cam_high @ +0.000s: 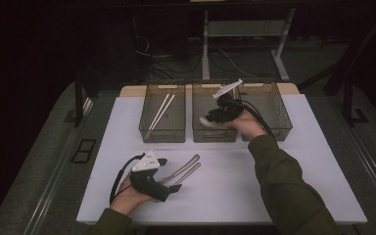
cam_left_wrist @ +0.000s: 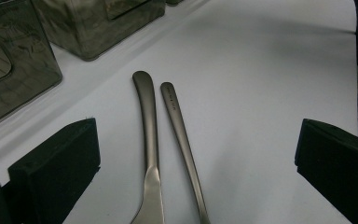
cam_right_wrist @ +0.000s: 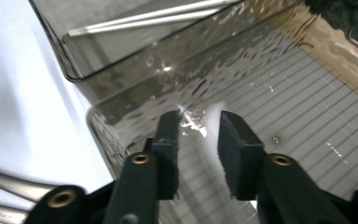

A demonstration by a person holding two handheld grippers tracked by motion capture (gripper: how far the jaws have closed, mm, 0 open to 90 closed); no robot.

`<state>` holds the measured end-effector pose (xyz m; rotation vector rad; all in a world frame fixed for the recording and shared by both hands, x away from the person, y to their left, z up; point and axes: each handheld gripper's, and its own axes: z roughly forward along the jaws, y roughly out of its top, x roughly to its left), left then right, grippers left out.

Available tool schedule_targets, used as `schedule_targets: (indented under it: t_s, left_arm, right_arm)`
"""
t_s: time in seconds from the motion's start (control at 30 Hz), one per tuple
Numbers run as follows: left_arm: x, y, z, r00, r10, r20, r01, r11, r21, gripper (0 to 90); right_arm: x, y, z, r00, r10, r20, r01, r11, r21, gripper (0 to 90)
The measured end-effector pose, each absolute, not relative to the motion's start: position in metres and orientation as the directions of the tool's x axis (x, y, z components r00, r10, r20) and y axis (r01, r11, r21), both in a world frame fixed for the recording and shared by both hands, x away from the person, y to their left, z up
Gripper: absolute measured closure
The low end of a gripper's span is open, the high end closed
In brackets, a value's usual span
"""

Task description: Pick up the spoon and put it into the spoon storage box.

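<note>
The right tongs (cam_high: 206, 121) are held in the middle bin (cam_high: 214, 131), at about 12 o'clock on the worktop (cam_high: 274, 166). In the right gripper view their jaws stand slightly apart, and a white piece (cam_right_wrist: 208, 140) is seen between them; whether the pads press on it cannot be told. No earlier picture is at hand. The left tongs (cam_high: 176, 175) rest at about 7 o'clock, low over the worktop, jaws wide open. Two metal utensils (cam_left_wrist: 168, 149) lie side by side between those jaws, untouched, handles pointed toward 1 o'clock. Two white chopsticks (cam_high: 160, 112) lie in the left bin (cam_high: 149, 128), at 11 o'clock. The right bin (cam_high: 279, 117) stands just beside the middle one.
</note>
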<state>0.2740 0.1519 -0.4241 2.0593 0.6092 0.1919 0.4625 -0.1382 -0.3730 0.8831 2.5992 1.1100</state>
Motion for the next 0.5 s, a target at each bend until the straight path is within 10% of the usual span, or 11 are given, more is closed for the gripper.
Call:
schedule_targets:
  t_s: [0.5]
  left_arm:
    - [0.274,0.152,-0.424,0.858,0.501,-0.112,0.352,-0.415,0.839,0.0]
  right_arm:
    - [0.425,-0.166,-0.351,-0.805,0.570,0.161,0.453,0.418,0.787,38.0]
